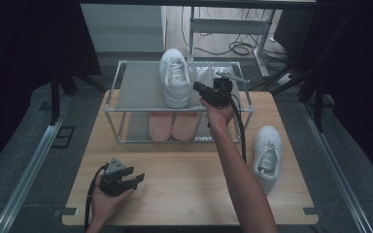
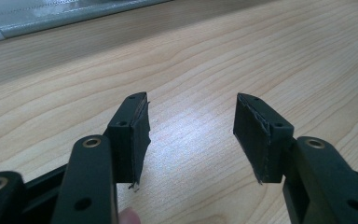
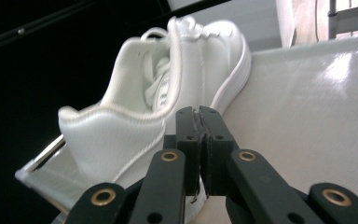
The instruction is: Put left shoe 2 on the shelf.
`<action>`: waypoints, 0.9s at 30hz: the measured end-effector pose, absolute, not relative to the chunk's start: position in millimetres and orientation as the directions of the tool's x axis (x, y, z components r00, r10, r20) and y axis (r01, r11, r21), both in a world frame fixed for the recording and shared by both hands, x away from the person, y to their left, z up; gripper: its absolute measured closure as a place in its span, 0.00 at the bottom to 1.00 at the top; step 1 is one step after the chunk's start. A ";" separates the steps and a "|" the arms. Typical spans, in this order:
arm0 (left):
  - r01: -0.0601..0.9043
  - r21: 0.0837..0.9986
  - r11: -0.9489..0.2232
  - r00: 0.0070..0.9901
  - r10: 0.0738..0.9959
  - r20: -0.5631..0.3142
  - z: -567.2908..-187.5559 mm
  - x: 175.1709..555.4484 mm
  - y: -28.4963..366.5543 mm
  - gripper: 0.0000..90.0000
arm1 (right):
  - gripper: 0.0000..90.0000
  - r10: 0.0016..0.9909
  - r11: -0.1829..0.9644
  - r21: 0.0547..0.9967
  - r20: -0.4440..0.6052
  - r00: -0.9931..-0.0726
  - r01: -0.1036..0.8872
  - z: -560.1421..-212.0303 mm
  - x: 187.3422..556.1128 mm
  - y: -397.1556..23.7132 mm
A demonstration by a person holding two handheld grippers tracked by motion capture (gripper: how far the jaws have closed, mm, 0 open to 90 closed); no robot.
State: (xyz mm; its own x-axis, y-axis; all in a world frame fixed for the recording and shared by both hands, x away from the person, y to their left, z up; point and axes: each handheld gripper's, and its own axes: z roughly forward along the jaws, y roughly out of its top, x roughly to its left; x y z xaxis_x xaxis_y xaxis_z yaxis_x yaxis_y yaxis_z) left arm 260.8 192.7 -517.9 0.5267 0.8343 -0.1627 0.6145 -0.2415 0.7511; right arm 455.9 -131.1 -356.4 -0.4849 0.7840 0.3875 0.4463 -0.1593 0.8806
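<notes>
Work in hand reads as racking shoes: one white sneaker [image 1: 175, 77] already stands on the top shelf of the metal shoe rack [image 1: 111, 104], toe pointing away, with a pink pair [image 1: 173, 125] on the lower shelf. Its mate, the second white sneaker [image 1: 267, 158], lies on the wooden table [image 1: 184, 184] at the right edge, not yet shelved. Judged roughly half done.

Right gripper [image 1: 199, 88] sits over the top shelf just beside the shelved sneaker's heel; in the right gripper view its jaws meet pad to pad with nothing between them, the heel [image 3: 107, 135] just left of the tips and seemingly apart. Whether it touches, I cannot tell.

Left gripper [image 1: 137, 178] rests low at the table's near left, jaws spread wide and empty, well apart from both sneakers.
</notes>
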 end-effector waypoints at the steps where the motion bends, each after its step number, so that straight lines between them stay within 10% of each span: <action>1: 0.615 0.751 -0.241 0.525 0.835 -0.163 -518.0 260.8 192.7 0.51 | 0.96 0.783 -0.157 0.880 0.388 -0.487 0.449 -358.2 455.4 -130.1; 27: 0.615 0.750 -0.243 0.526 0.835 -0.161 -518.6 260.4 192.4 0.51 | 0.99 0.779 -0.137 0.861 0.399 -0.484 0.490 -384.6 452.2 -114.8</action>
State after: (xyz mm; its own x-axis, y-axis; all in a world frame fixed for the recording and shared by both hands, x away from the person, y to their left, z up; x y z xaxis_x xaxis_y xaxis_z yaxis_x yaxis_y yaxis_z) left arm 260.4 192.4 -518.6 0.5259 0.8352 -0.1607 0.6152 -0.2431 0.7500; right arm 452.2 -114.8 -384.6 -0.4839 0.7787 0.3993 0.4897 -0.1372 0.8610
